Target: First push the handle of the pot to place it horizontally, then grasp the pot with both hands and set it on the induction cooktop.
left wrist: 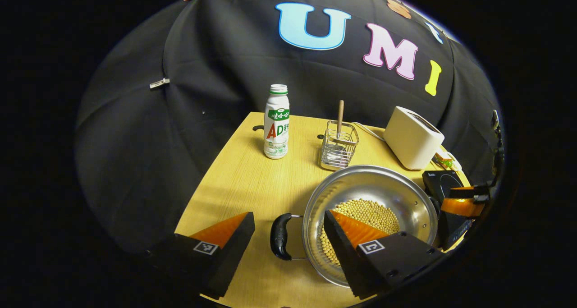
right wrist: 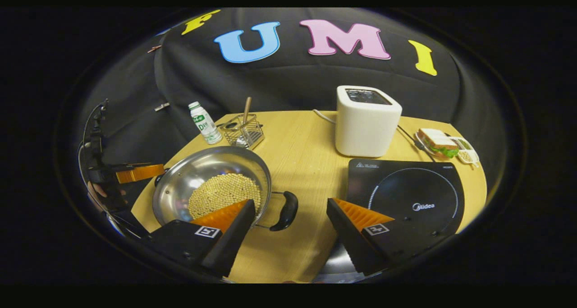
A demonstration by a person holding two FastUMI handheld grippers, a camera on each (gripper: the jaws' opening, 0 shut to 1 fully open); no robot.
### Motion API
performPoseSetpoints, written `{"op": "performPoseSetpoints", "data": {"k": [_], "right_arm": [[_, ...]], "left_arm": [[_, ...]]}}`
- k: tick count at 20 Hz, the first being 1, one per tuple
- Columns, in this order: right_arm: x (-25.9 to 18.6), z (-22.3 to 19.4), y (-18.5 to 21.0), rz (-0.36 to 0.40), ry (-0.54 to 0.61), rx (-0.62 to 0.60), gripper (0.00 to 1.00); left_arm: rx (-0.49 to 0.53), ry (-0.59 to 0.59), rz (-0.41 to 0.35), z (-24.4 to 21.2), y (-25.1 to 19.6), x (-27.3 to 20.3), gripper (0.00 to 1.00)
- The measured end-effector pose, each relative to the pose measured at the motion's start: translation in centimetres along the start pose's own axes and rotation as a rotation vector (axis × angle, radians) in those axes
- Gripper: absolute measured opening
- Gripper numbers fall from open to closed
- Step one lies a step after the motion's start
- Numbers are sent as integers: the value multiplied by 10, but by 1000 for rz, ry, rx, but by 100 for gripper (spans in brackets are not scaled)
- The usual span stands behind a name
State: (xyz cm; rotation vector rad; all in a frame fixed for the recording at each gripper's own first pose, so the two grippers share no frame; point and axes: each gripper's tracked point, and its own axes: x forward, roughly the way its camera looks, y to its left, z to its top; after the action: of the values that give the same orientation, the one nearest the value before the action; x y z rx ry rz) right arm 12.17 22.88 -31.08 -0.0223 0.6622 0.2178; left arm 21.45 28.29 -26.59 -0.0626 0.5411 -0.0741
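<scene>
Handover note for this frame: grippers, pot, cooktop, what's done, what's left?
Left gripper: open, straddling the pot's left handle, not closed on it.
Right gripper: open, straddling the right handle.
Pot holds beans and sits on the table, left of the induction cooktop.
Done: handles look horizontal.
Left: close both grippers, lift, set pot on cooktop.

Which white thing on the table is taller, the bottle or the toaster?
From the left gripper view, the bottle looks taller: slim, upright, with a green cap. The toaster is a squat, wide box. Fisheye bending makes this uncertain.
</scene>
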Motion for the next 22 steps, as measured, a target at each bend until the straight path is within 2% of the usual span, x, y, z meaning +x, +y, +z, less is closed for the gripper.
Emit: {"op": "performPoseSetpoints", "data": {"k": [5,11,14,15,16,17,22], "right_arm": [[23,-12,12,12,35,88,99],[47,-26,30,26,67,105,99],[54,-29,23,-13,61,108,92],[53,-27,20,-22,58,112,77],[57,-29,20,-23,58,119,80],[58,-30,22,-25,61,116,75],[61,-32,15,-60,53,75,75]], "left_arm": [[-77,33,-32,-18,1,21,95],[-125,81,-79,-34,-9,44,94],[-129,89,-88,-40,-13,53,89],[-125,93,-91,-42,-13,55,84],[-120,97,-95,-43,-14,56,83],[-119,102,-102,-44,-16,58,82],[-114,107,-102,-48,-13,60,72]]}}
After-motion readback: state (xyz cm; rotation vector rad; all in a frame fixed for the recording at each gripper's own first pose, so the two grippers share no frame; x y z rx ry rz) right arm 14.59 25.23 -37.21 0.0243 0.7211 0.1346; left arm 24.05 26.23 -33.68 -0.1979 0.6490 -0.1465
